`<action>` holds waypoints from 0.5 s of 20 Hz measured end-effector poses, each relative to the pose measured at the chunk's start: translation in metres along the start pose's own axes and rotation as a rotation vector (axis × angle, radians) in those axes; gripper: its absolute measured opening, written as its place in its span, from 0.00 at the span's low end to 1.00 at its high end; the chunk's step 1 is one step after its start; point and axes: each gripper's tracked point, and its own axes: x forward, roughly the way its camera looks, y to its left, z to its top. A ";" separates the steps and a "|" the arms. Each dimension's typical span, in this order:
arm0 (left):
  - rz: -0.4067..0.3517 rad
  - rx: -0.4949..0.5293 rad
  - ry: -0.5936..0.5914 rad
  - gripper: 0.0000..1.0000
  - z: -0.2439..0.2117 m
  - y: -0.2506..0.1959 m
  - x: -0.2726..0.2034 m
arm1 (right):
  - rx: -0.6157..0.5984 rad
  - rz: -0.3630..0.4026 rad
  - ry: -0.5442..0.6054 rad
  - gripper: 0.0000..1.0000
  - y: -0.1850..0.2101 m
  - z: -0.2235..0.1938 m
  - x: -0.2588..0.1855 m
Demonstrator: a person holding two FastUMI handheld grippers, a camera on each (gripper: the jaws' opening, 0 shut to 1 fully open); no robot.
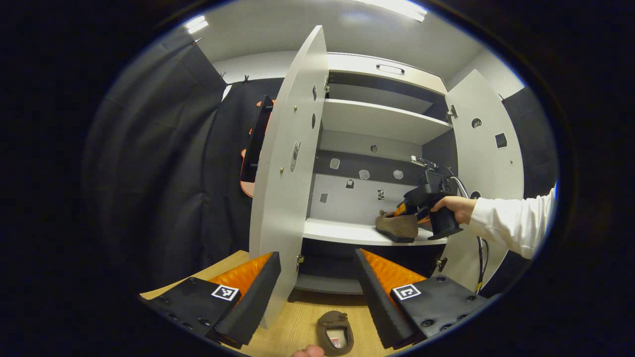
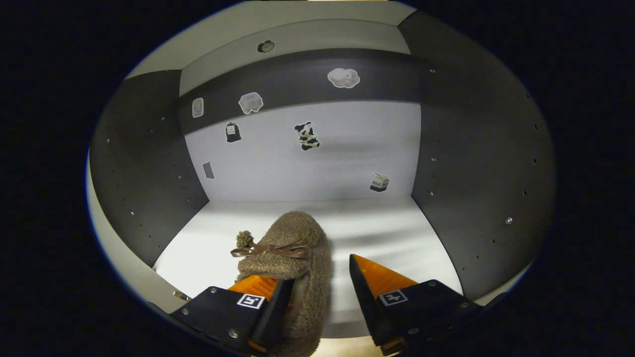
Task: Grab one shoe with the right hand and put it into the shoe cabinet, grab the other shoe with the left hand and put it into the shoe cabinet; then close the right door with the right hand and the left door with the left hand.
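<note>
A: Where was the first shoe (image 2: 292,258) at this point?

B: On the white middle shelf (image 2: 392,233) of the shoe cabinet (image 1: 382,124), toe pointing to the back wall. In the left gripper view it sat near the shelf's front edge, with the right gripper (image 1: 414,201) just behind its heel.

A: Gripped?

B: Not by my reading. In the right gripper view the fingers stood apart: the left finger (image 2: 268,297) lay against the shoe's side, the other finger (image 2: 369,280) was clear of it. Likely let go, the shelf bearing the weight.

A: And the left gripper (image 1: 317,277)?

B: Wide and holding nothing, low over the wooden floor (image 1: 292,322). The second shoe (image 1: 335,331) lay there between its fingers, opening upward, presumably the next pick.

A: Doors?

B: Left door (image 1: 285,178) and right door (image 1: 488,163) both swung out, as the loading needs.
</note>
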 end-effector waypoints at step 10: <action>-0.046 0.005 -0.025 0.96 0.008 -0.017 -0.009 | -0.082 0.077 -0.196 0.93 0.021 0.024 -0.117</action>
